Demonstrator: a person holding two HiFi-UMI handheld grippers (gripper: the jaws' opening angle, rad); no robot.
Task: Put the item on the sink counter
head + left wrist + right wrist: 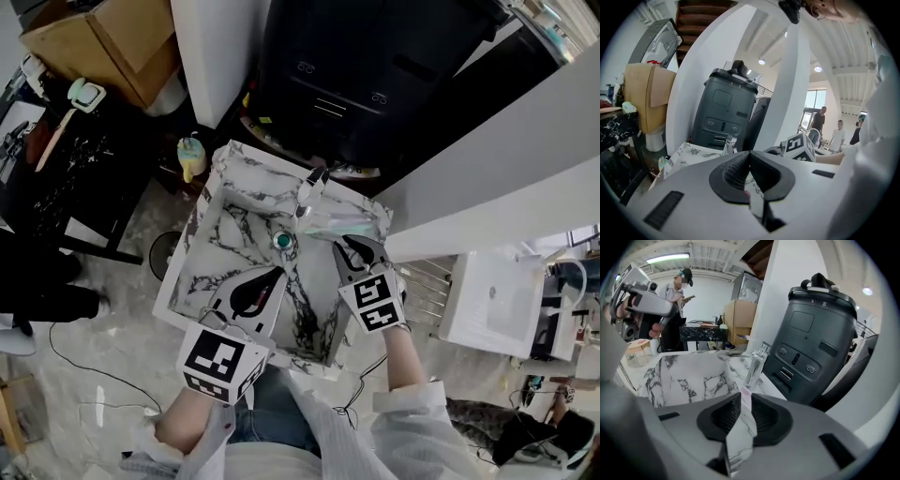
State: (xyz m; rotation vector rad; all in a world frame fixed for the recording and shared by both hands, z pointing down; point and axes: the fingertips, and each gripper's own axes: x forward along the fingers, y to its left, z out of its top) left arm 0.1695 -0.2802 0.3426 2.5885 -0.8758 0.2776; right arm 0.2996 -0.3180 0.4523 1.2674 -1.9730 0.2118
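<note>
At the far left stands a cardboard box (94,42), with a black marbled table (56,159) nearer than it. A small yellow bottle (190,156) sits on the floor just beside the far left corner of the sink (208,239), a white block with dark veins that fills the middle of the room.

The left gripper (272,277) hangs over the near left part of the basin. Its own view shows its jaws met at the tips (750,154) with nothing in them; the marked cube of the other gripper shows beyond.

In the middle of the basin is the green drain (283,241), and past it on the far rim stands the faucet (310,187). Behind the sink rises a big dark grey machine (356,84).

Just right of the faucet, a shiny clear packet (345,223) lies flat on the sink's far right counter. The right gripper (341,247) points down at the packet's near edge. In its own view the jaws (743,397) stand a little apart, and a thin pale pink edge shows in the gap at the tips. I can't see the pads pressing on it. Beyond them the faucet (757,361) stands against the machine (811,333).

A white wall (497,178) runs off to the far right.
</note>
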